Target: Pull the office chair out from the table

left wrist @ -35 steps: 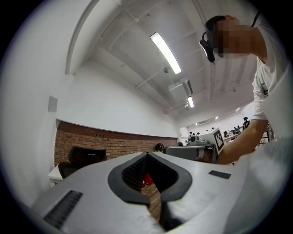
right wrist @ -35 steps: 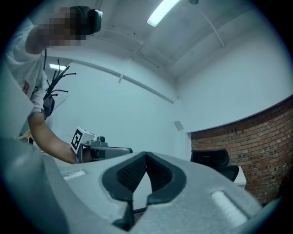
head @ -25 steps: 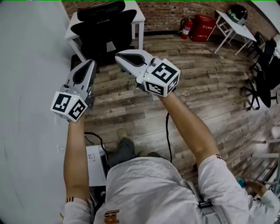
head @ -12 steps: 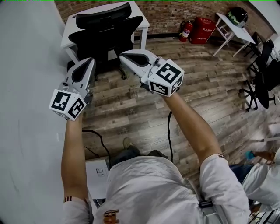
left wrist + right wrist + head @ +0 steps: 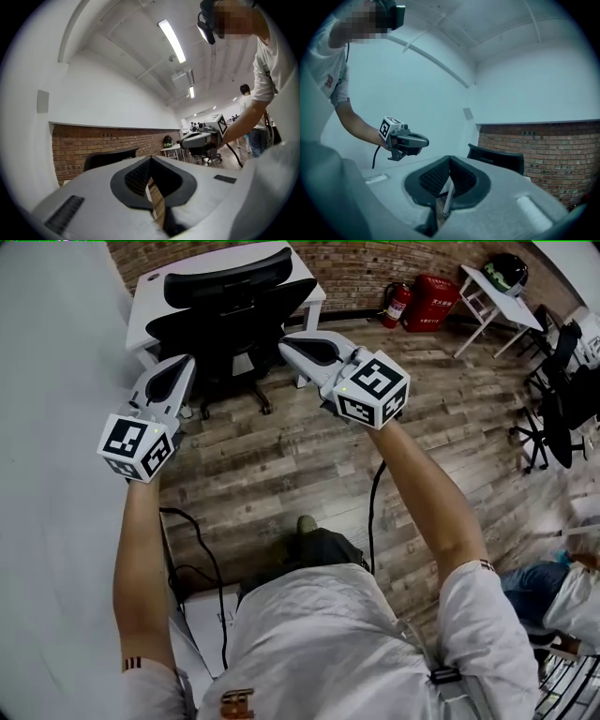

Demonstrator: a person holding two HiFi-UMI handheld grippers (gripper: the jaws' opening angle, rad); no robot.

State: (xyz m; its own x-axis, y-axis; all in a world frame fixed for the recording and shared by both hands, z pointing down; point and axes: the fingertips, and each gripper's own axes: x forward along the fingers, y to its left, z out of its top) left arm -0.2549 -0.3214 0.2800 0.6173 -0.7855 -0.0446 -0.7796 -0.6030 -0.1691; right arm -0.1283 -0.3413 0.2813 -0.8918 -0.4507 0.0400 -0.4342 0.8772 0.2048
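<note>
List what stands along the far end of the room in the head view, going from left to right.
black office chair → red fire extinguisher → red box-shaped cabinet → small white table

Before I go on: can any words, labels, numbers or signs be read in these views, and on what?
No text is readable in any view.
Red box by the brick wall: pale print, too small to read.
Orange shirt mark: blurred, unreadable.
Marker cubes: black-and-white squares only, no letters.
</note>
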